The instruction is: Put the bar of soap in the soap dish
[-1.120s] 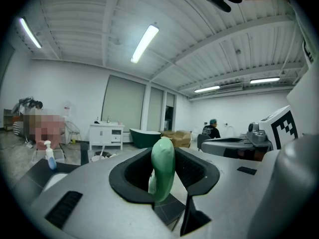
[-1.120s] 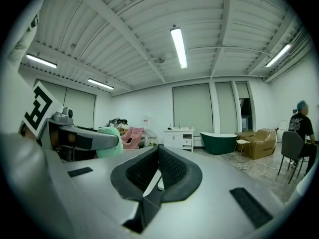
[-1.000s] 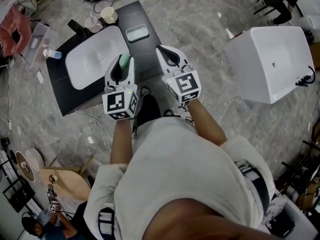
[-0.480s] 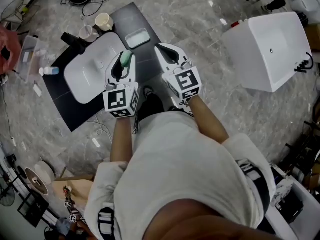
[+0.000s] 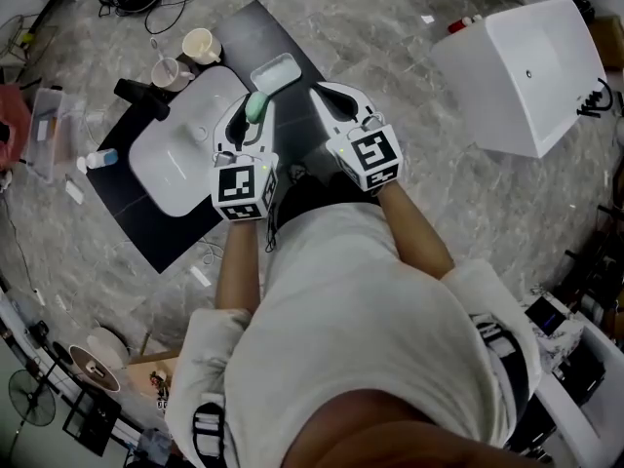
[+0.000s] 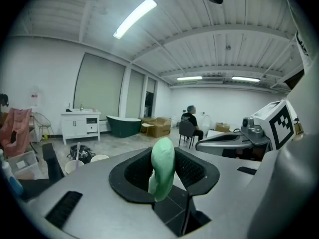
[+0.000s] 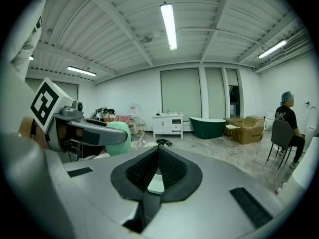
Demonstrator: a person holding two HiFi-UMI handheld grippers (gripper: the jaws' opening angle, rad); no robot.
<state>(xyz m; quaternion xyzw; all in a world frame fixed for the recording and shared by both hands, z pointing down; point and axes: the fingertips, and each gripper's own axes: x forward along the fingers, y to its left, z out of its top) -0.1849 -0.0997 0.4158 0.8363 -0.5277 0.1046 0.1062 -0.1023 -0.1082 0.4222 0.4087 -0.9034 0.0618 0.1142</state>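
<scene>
The green bar of soap [image 5: 255, 106] stands on edge between the pads of my left gripper [image 5: 250, 115], which is shut on it. In the left gripper view the soap [image 6: 162, 176] fills the gap between the black pads. The pale rectangular soap dish [image 5: 274, 72] lies on the black counter [image 5: 240, 29], just beyond the soap and slightly to its right. My right gripper [image 5: 330, 97] hovers beside the left one, right of the dish, with its tips together and nothing held. In the right gripper view the right gripper's [image 7: 158, 151] pads meet at the tip.
A white basin [image 5: 185, 149] sits in the counter left of the dish, with a black faucet [image 5: 136, 94], two cups [image 5: 199, 43] and a small bottle [image 5: 97, 158] around it. A white bathtub [image 5: 526, 71] stands far right on the marble floor. Cables lie behind the counter.
Both grippers have moved forward over the counter and sunk a little. The soap has gone from over the basin's right edge to just short of the soap dish.
</scene>
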